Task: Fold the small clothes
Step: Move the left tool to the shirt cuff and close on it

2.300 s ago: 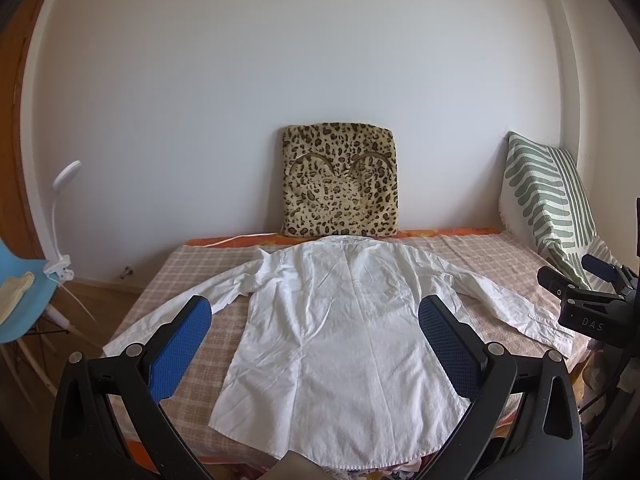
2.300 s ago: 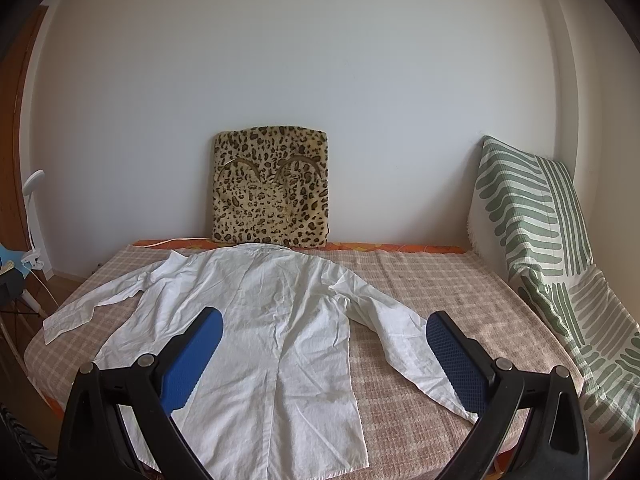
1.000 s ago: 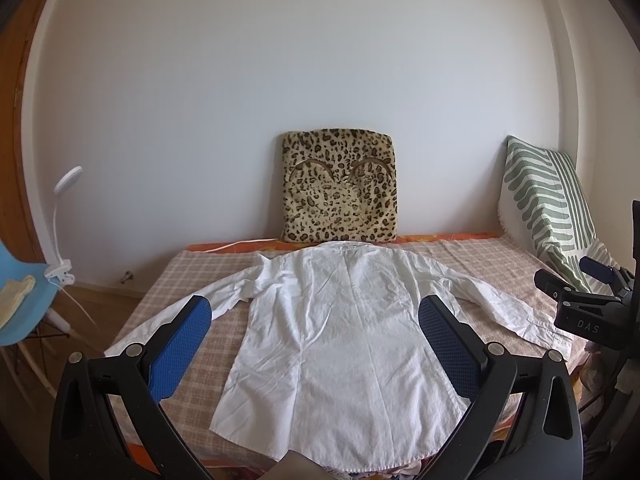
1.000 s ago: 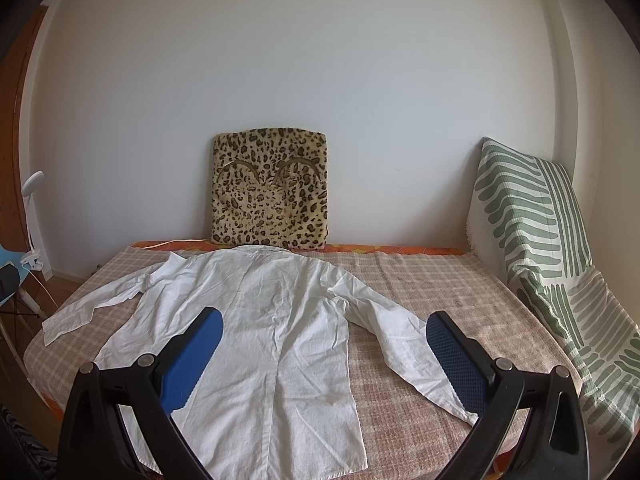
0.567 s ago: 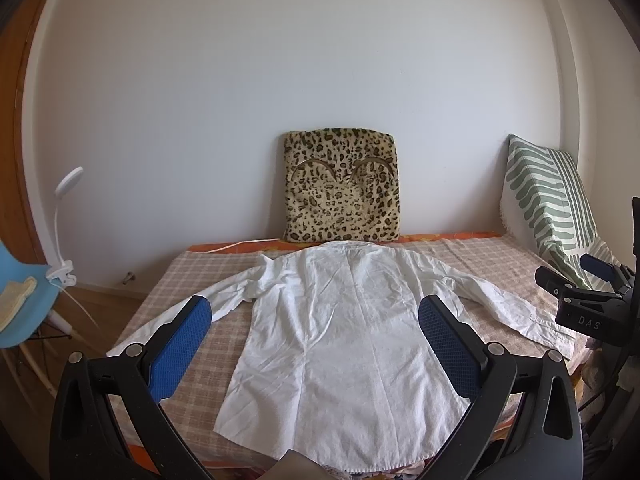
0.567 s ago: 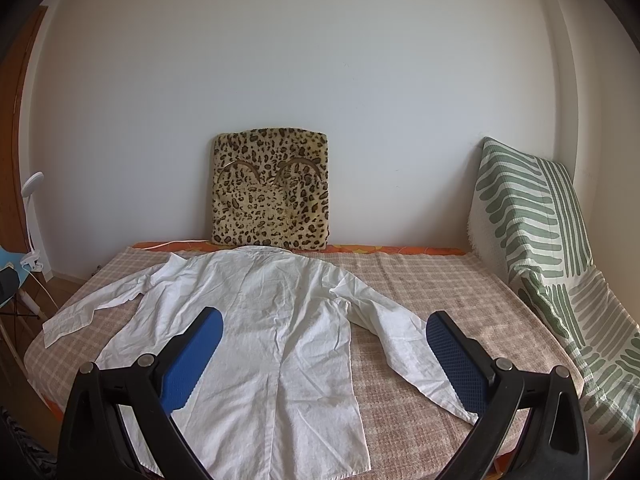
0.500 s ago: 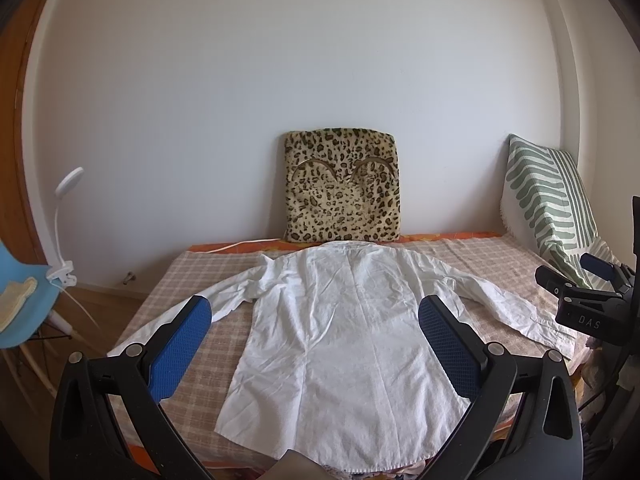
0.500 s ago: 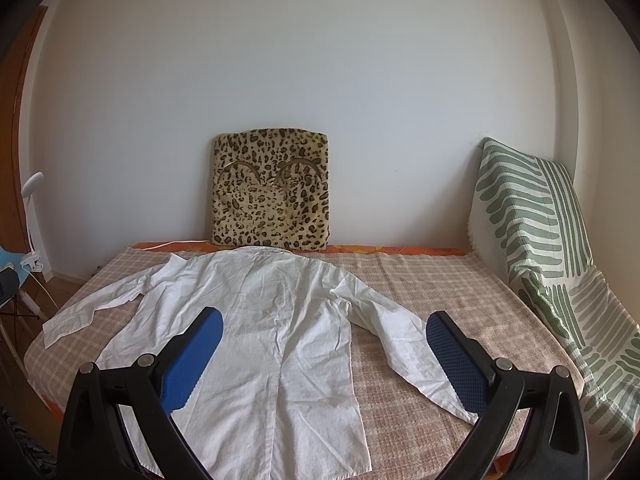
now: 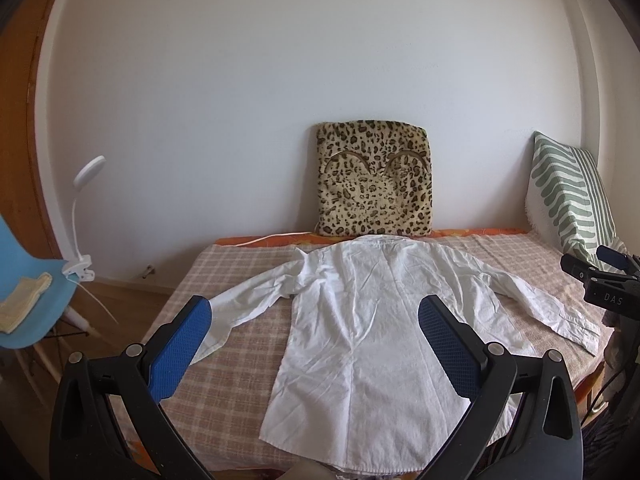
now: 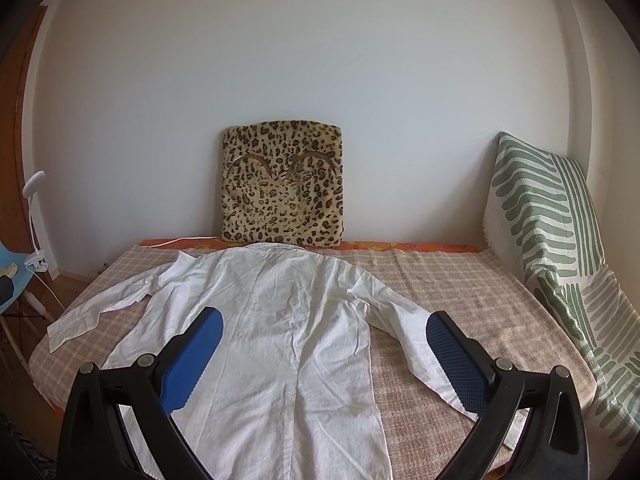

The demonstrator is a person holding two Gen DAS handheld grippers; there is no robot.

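A white long-sleeved shirt (image 9: 372, 320) (image 10: 280, 320) lies flat, back side up, on a checked bed cover (image 9: 240, 368) (image 10: 460, 292), collar toward the wall and both sleeves spread out. My left gripper (image 9: 314, 320) hovers open above the shirt's lower left part, holding nothing. My right gripper (image 10: 324, 332) is open too, over the shirt's lower right side, its right finger (image 10: 452, 352) above the right sleeve. In the left wrist view the right gripper's tips (image 9: 600, 268) show at the far right edge.
A leopard-print cushion (image 9: 374, 190) (image 10: 282, 182) leans on the wall behind the collar. A green-striped pillow (image 9: 568, 196) (image 10: 548, 220) stands at the bed's right end. Left of the bed are a blue chair (image 9: 24, 300) and a white clip lamp (image 9: 82, 216).
Both views have shifted only slightly; the left gripper has drifted a little to the left. The shirt lies as before and both grippers stay open.
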